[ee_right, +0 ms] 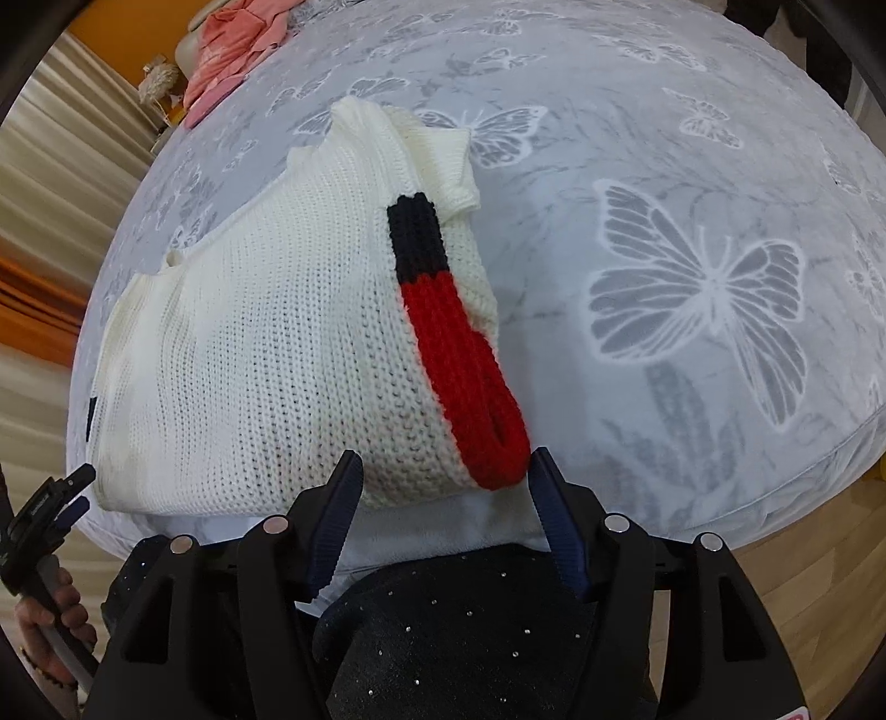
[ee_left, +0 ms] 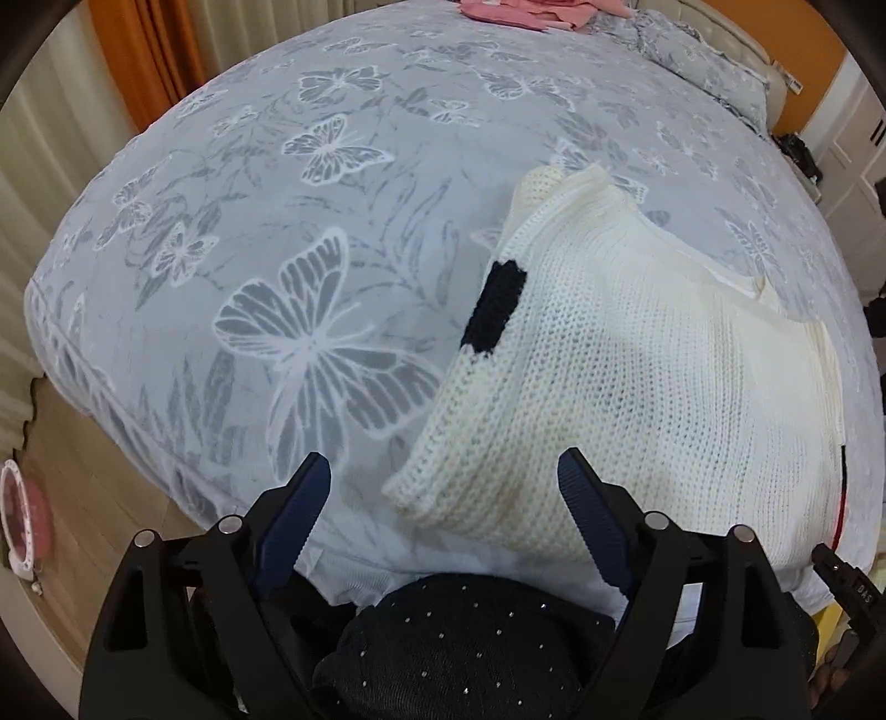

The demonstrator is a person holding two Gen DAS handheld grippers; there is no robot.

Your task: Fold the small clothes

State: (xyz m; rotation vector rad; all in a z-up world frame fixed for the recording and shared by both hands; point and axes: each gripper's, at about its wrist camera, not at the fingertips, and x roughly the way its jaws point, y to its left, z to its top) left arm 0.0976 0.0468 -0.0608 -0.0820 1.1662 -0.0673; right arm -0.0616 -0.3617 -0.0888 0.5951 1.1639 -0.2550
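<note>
Tools released above folded sweater

Left tool (ee_left: 443, 476) and right tool (ee_right: 443, 471): both spread wide, grasping nothing. Sweater (ee_left: 637, 376): cream knit, folded, lying on the bed (ee_left: 277, 194) near its close edge. Red-and-black sleeve cuff (ee_right: 459, 343) on top. Pink clothes (ee_right: 232, 50) at far end.

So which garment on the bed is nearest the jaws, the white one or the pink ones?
The white knit sweater, right before both open grippers; the pink clothes lie at the far edge.

bed (ee_left: 277, 221), butterfly cover | wood floor (ee_right: 803, 581) | orange curtain (ee_left: 138, 50)
</note>
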